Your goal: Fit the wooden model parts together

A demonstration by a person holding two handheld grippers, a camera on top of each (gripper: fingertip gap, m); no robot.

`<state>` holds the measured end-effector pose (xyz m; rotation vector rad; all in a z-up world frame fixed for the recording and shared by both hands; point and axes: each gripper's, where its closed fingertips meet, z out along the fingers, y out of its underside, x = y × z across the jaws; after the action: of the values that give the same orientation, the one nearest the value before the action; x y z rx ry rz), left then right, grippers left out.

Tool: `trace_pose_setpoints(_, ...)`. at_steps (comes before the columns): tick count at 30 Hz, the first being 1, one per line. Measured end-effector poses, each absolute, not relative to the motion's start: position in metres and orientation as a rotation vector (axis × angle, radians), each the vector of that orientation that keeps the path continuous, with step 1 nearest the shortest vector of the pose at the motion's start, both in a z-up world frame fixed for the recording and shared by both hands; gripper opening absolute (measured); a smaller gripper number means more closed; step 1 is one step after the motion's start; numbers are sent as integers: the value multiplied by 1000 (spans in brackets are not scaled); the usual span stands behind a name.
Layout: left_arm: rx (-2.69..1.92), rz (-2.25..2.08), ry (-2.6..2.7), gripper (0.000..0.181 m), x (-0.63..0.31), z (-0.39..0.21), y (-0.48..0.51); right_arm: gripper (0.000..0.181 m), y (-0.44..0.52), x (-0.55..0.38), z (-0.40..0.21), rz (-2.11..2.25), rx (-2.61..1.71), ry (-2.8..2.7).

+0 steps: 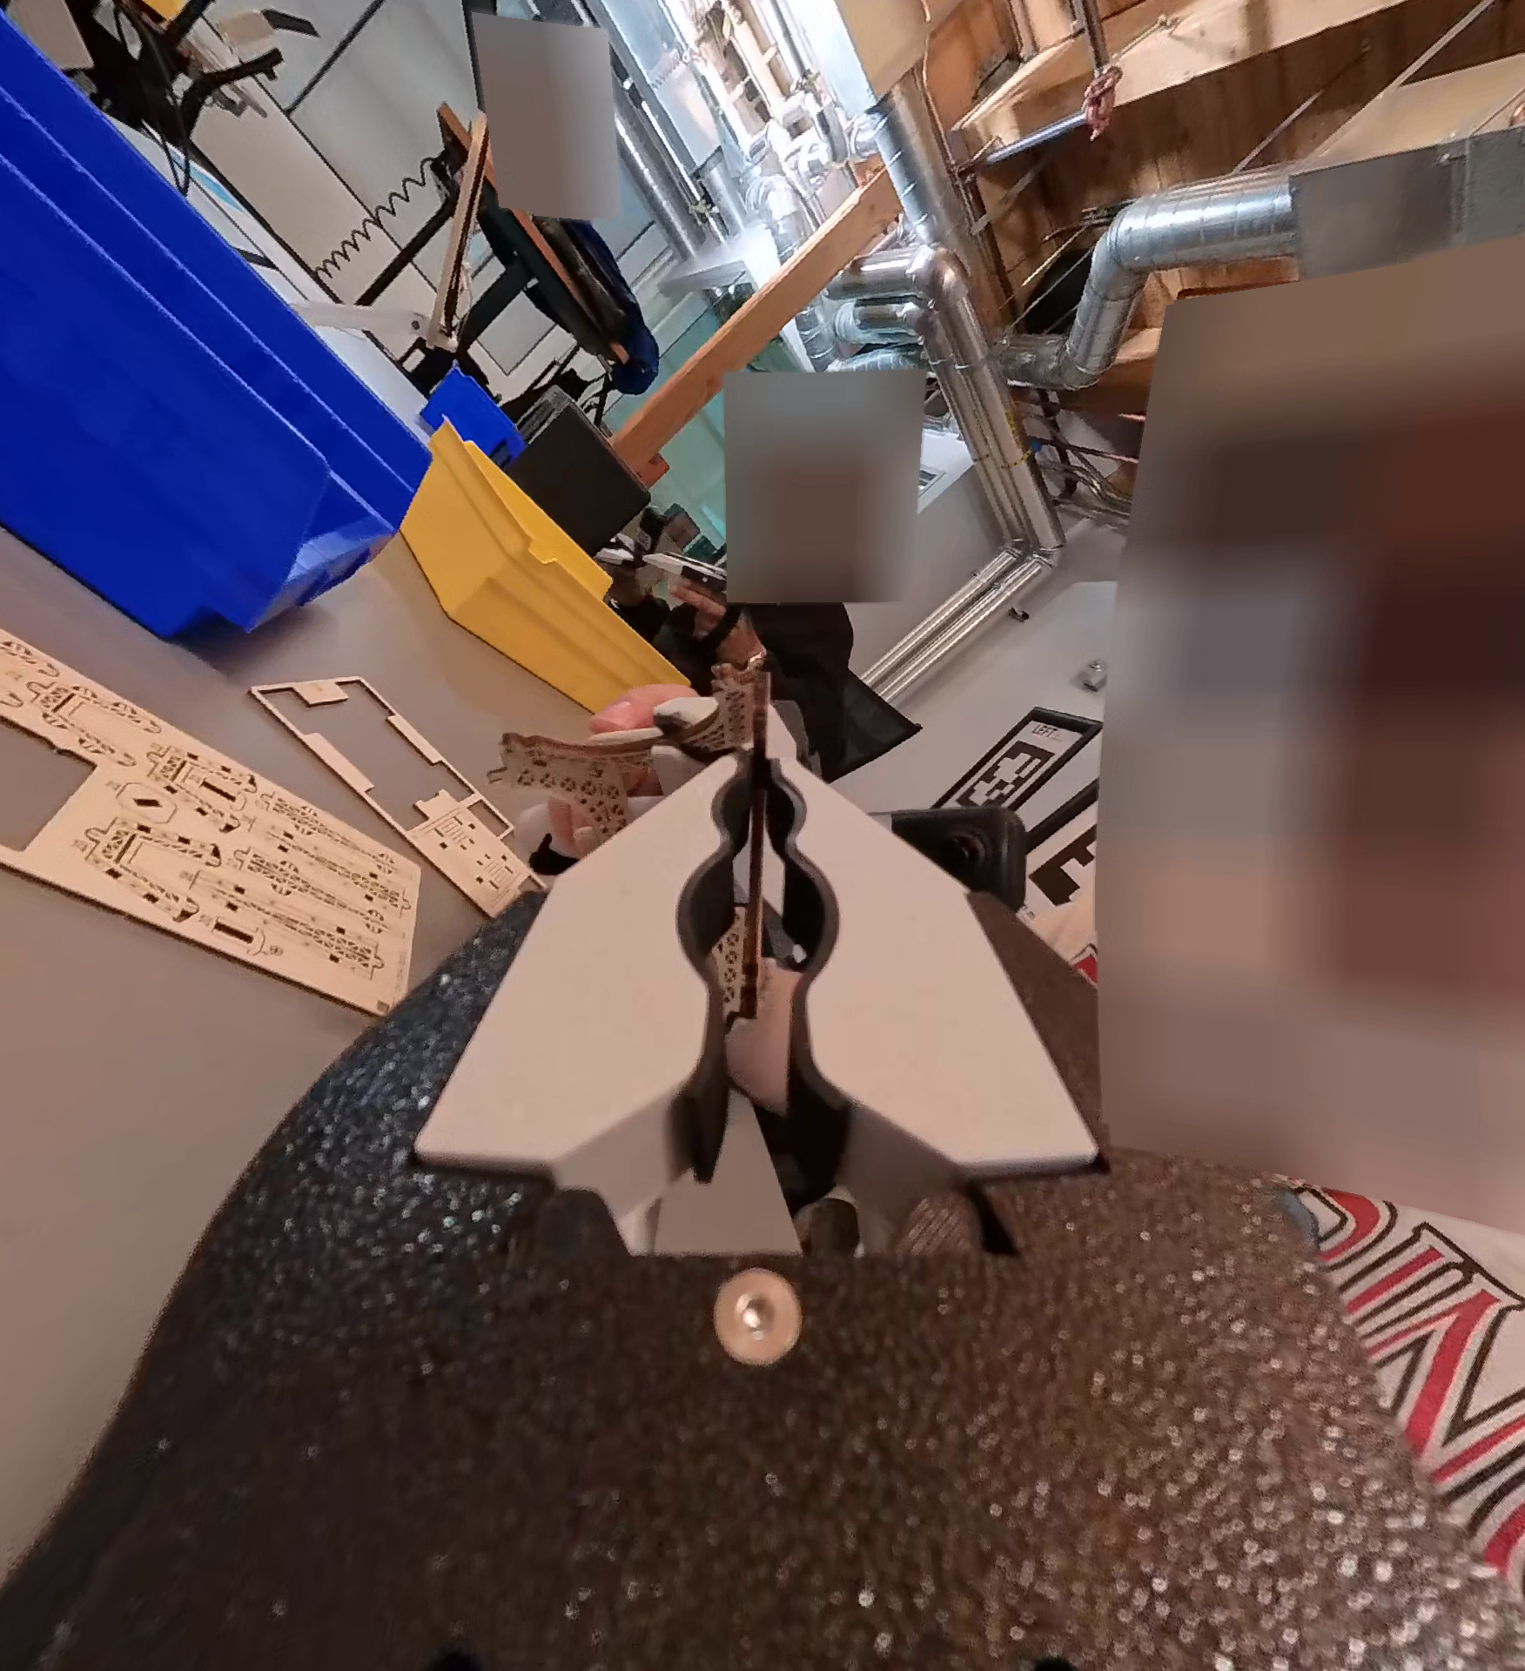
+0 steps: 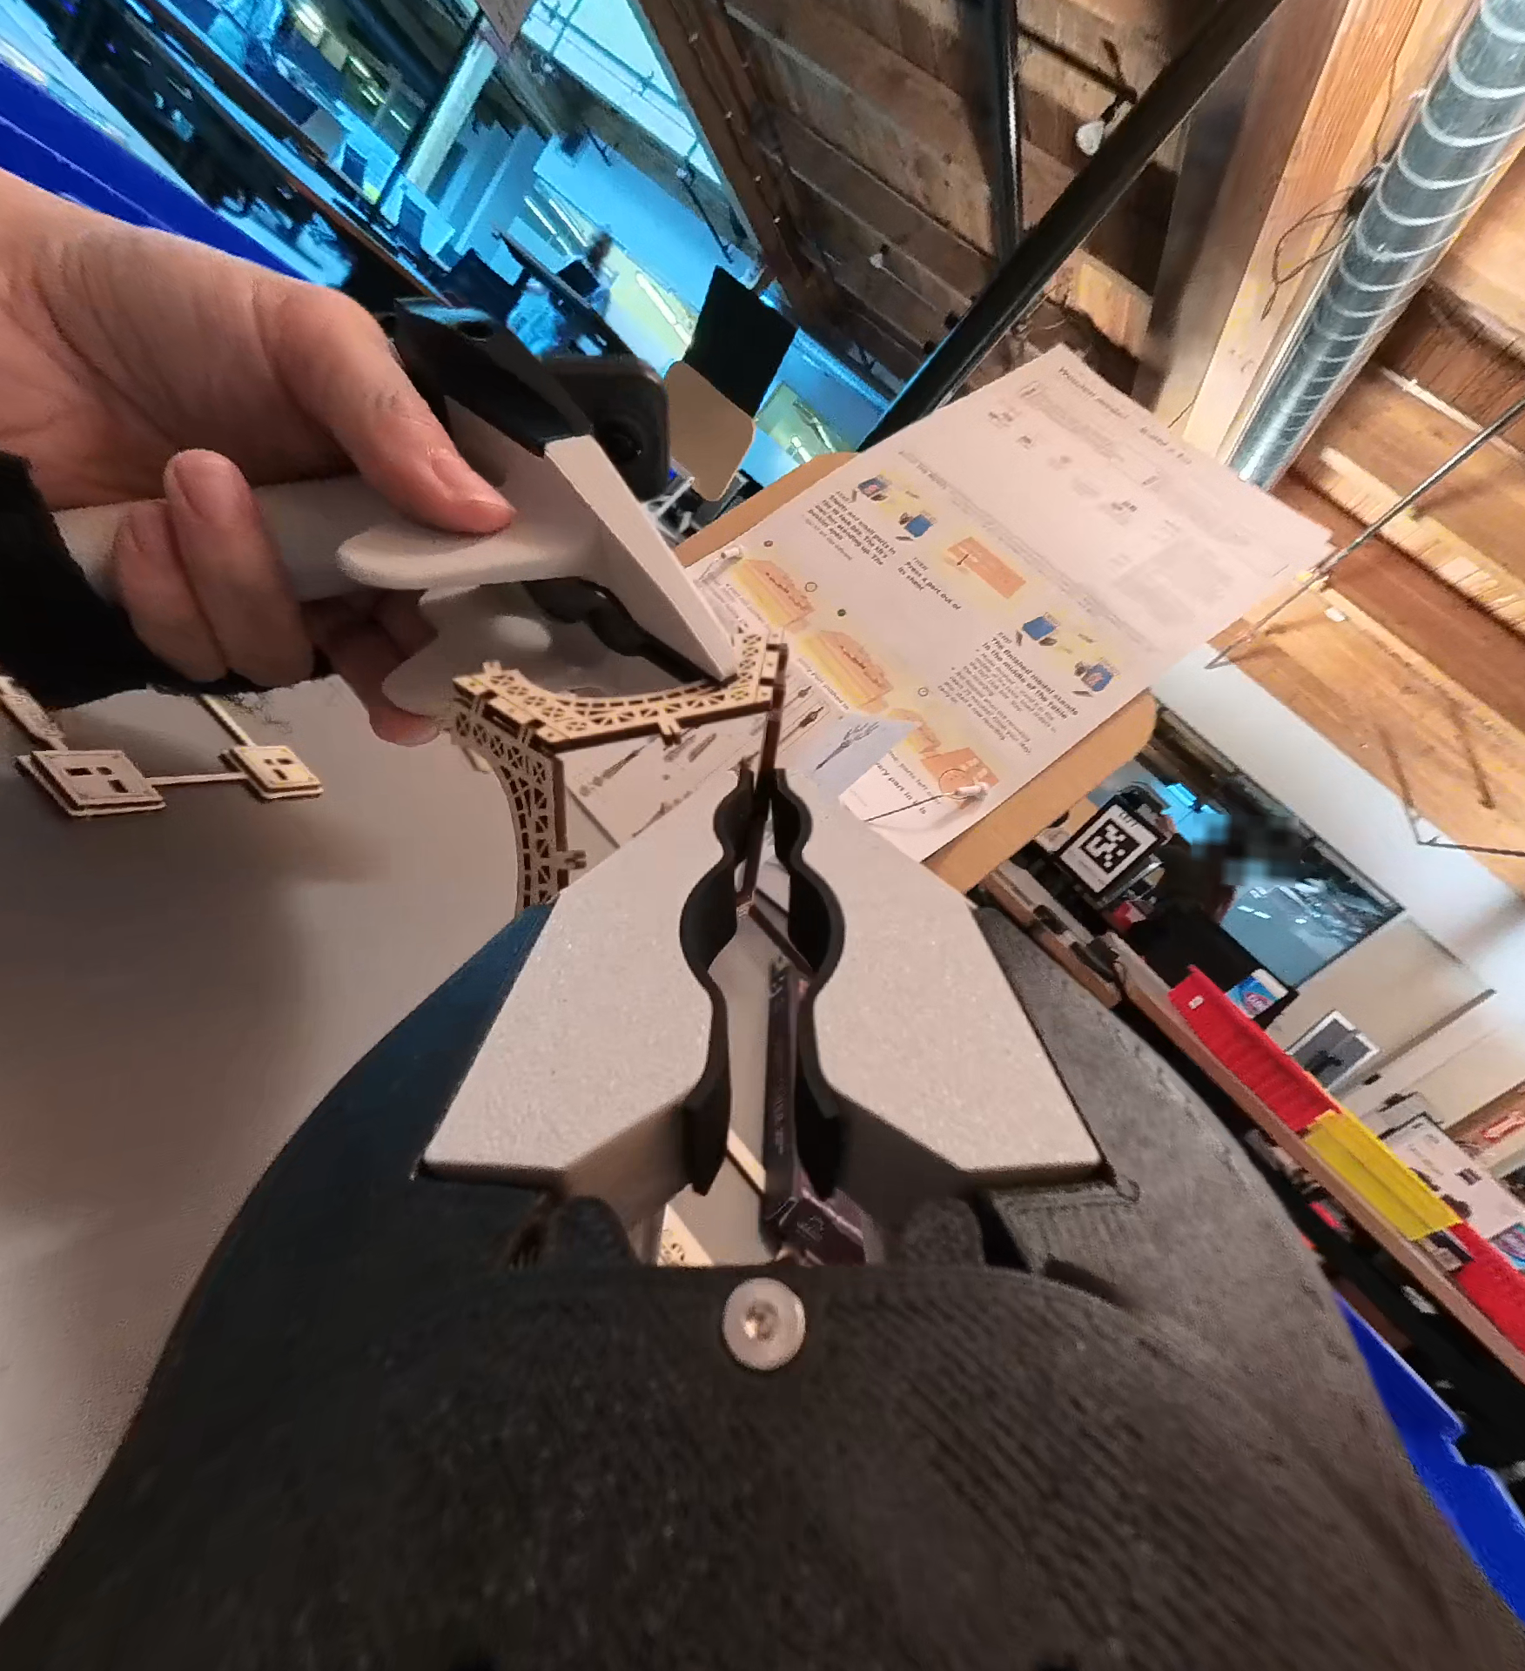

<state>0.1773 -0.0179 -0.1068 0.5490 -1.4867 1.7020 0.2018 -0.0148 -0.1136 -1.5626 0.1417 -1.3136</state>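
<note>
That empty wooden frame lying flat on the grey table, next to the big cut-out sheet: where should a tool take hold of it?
Grip the wooden frame by one long thin side rail, coming from above with the tool's jaws straddling the rail. It lies flat on the table and its middle is cut out, so one finger can probably drop inside the opening.

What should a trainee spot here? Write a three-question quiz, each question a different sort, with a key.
1. True or false: the left tongs are open and empty.
2. On the table, which colour is the bin next to the blue bins? A red, B yellow, C green.
3. In a few words: what do the right tongs grip?

Key
1. False: they are shut on a thin wooden part.
2. B: the yellow bin.
3. A thin wooden strip, seen edge-on.
</note>
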Motion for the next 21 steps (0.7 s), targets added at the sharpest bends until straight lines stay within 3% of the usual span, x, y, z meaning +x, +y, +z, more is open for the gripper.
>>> trace_pose_setpoints(6,534,1688,-1512,0,174,-108,-19,9,-13,195,-104,-1376,-1505,100)
trace_pose_setpoints(21,539,1680,-1539,0,174,-111,-19,1,-16,198,-109,-1563,-1627,-6)
